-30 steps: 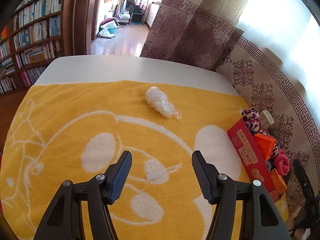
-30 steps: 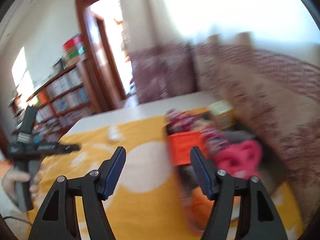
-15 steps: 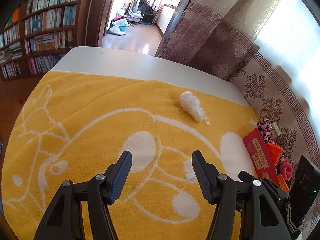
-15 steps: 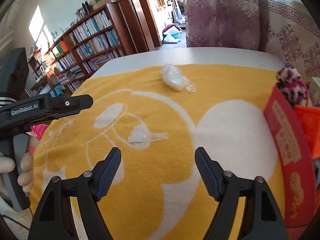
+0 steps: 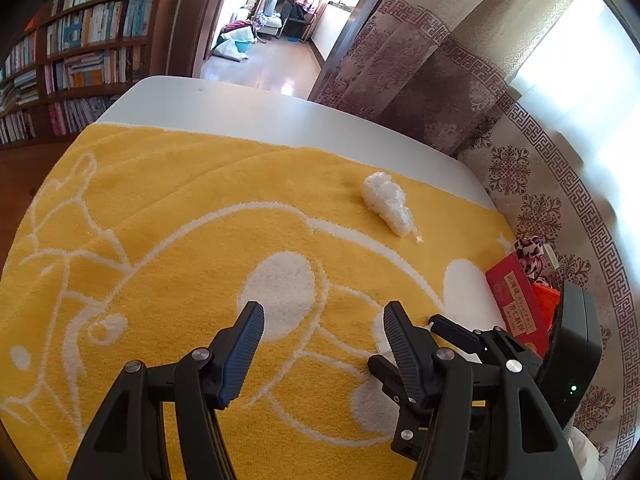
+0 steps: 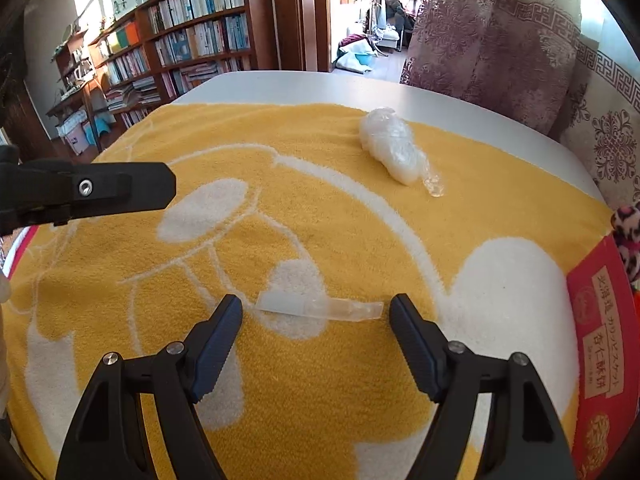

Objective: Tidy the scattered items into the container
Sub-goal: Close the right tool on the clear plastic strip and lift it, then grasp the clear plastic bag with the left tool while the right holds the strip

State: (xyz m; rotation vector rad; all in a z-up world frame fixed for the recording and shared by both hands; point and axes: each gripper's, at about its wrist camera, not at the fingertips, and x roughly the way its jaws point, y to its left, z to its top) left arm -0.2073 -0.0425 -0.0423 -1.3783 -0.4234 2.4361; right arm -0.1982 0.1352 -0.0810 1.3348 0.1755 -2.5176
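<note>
bench (image 5: 256, 108): white, smooth, under fuzzy yellow towel (image 6: 320, 216) | red box (image 6: 600, 344): stiff card, 3 o'clock edge, holds soft items | plastic wad (image 6: 390, 150): crinkled, 1 o'clock | clear flat tube (image 6: 320, 307): crosswise between apart right tool (image 6: 316, 312) fingers, likely next pick | left tool (image 5: 323, 322): apart, empty

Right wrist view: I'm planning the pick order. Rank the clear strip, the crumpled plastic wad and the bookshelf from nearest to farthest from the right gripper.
1. Clear strip: flat on the yellow towel, just ahead of the open right gripper, between its fingertips.
2. Plastic wad: farther up the towel, right of centre.
3. Bookshelf: beyond the table, upper left.
</note>
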